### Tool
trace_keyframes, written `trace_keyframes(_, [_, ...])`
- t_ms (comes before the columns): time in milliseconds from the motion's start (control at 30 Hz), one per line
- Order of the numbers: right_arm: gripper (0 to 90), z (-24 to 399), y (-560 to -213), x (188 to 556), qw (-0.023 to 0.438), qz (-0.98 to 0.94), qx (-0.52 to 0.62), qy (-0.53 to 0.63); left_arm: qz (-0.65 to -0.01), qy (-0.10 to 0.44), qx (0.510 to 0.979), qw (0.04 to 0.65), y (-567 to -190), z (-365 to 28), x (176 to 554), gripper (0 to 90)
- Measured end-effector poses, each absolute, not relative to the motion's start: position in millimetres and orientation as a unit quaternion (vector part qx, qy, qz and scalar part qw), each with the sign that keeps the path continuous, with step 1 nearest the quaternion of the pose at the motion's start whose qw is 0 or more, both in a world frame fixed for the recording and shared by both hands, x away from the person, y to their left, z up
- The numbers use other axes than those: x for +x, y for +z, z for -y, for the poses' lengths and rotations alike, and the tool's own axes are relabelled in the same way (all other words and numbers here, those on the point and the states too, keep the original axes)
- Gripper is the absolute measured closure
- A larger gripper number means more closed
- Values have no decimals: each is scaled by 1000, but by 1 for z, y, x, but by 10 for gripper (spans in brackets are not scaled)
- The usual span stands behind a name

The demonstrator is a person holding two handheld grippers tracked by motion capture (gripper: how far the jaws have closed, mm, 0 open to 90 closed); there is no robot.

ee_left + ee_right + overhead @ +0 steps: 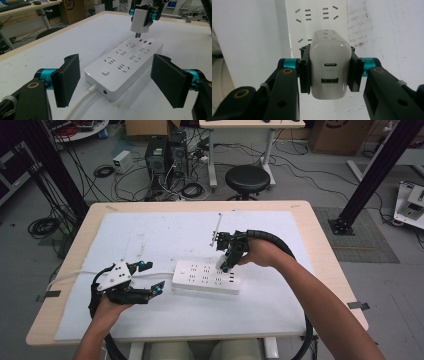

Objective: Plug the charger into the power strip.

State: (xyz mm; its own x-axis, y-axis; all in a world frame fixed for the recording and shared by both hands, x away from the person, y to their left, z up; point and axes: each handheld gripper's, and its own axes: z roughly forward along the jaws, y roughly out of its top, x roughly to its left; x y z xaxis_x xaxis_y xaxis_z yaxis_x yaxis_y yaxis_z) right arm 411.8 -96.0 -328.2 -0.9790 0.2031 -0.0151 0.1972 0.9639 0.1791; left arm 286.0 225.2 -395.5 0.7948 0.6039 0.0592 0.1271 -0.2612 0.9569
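Hiding most of the white charger (pixel 330 72) between pinching jaws of the right gripper (pixel 229 255), leaving its two ports facing the right gripper view and its prongs just above the far right sockets of the power strip (pixel 206 276); contact with the sockets hard to tell. Lying flat at mid tabletop (pixel 300 320) on a white sheet (pixel 150 230), white cord (pixel 82 102) trailing off near left, cut off. Holding the left gripper (pixel 150 279) wide open, jaws apart beside the strip's left end, gripping nothing. Standing beyond the far edge, a black stool (pixel 247 179) and tangled cables (pixel 170 185).
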Motion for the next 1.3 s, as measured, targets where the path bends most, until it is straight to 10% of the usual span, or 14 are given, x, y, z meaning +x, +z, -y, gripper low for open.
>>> trace_keyframes(1300, [637,64,-351,421,19,-998,56,21,-246,212,764,558,-403,-232,285,239])
